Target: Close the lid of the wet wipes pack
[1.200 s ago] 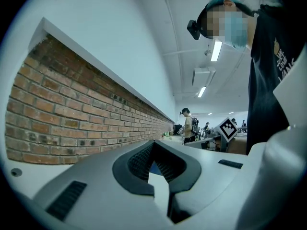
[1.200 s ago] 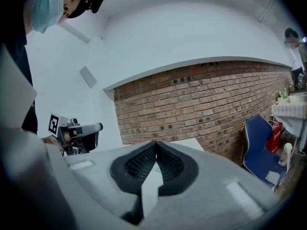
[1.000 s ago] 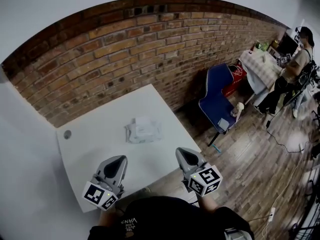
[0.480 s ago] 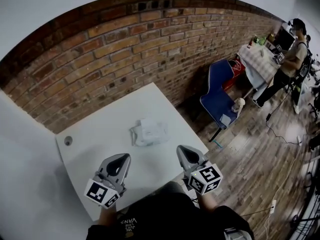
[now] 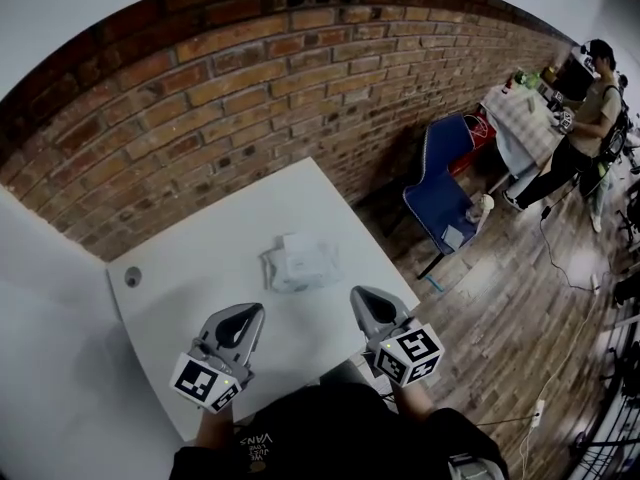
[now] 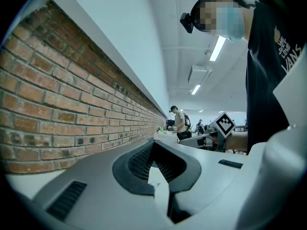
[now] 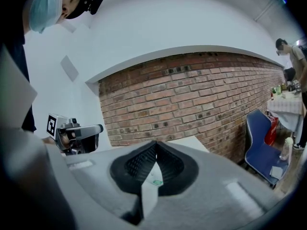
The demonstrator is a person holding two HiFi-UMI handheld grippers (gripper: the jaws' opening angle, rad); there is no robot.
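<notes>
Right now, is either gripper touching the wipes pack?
No, the left gripper and right gripper both hang over the near edge of the table, apart from the pack lying mid-table.

The head view looks steeply down from above the person [image 5: 330,433] onto the table [image 5: 180,278], the brick wall [image 5: 250,98] past its far edge. Each gripper view rides low, close behind its own jaws, facing that wall — the left gripper view also catches the right tool [image 6: 187,139], the right gripper view the left tool [image 7: 98,128].
</notes>
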